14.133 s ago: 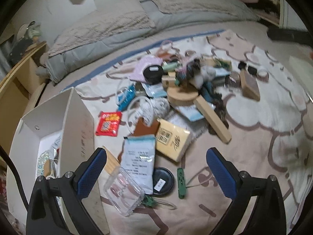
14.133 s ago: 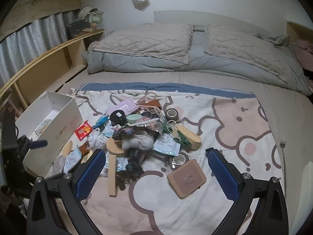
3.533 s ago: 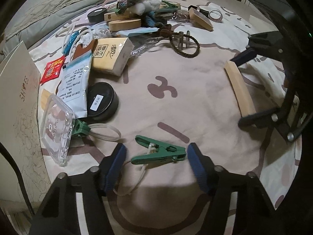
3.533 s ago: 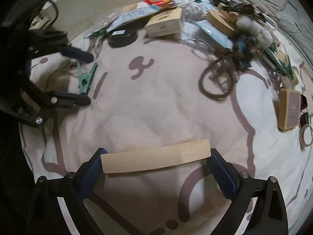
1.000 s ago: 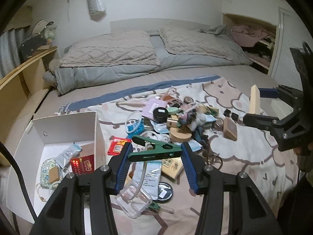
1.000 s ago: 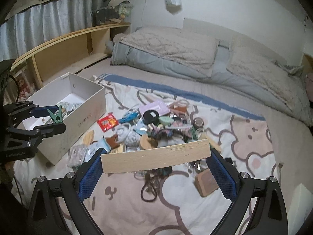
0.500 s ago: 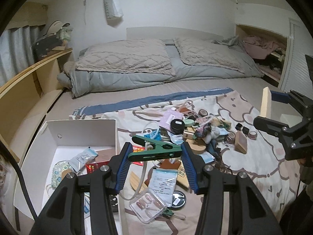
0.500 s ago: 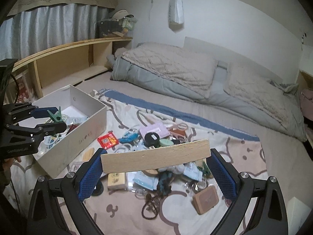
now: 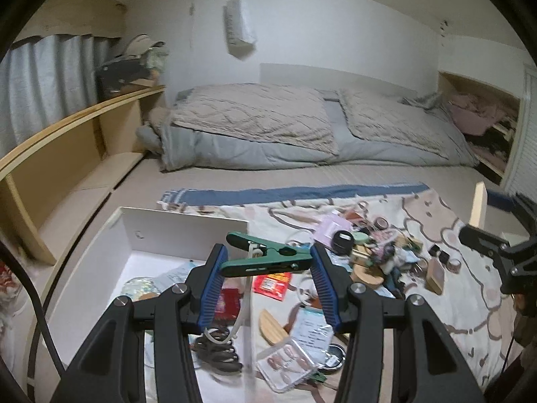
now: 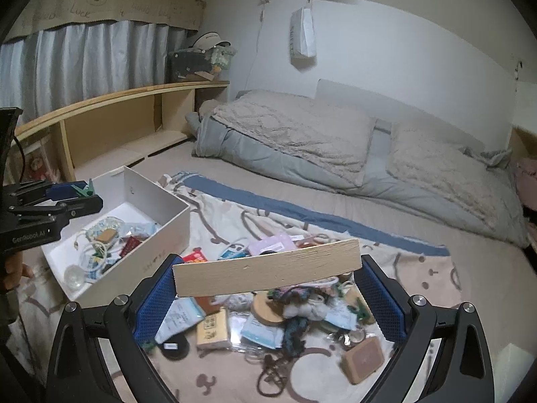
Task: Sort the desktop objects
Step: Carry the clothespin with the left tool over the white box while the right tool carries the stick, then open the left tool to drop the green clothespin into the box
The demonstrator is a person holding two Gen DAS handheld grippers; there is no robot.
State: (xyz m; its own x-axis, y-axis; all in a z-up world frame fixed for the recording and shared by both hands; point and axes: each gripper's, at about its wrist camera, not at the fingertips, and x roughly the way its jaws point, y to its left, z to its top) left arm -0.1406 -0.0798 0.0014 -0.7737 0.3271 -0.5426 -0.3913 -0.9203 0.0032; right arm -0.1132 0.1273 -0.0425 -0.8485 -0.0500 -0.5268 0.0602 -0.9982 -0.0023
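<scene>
Our left gripper (image 9: 266, 262) grips the green clip (image 9: 265, 259) above the white box (image 10: 161, 198); our right gripper (image 10: 266, 277) clamps the wooden block (image 10: 268, 270).

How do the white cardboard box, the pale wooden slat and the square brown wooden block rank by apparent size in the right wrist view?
1. White cardboard box and pale wooden slat: unsure, since the slat sits close to the camera in the right gripper.
2. Square brown wooden block: clearly smallest.
</scene>
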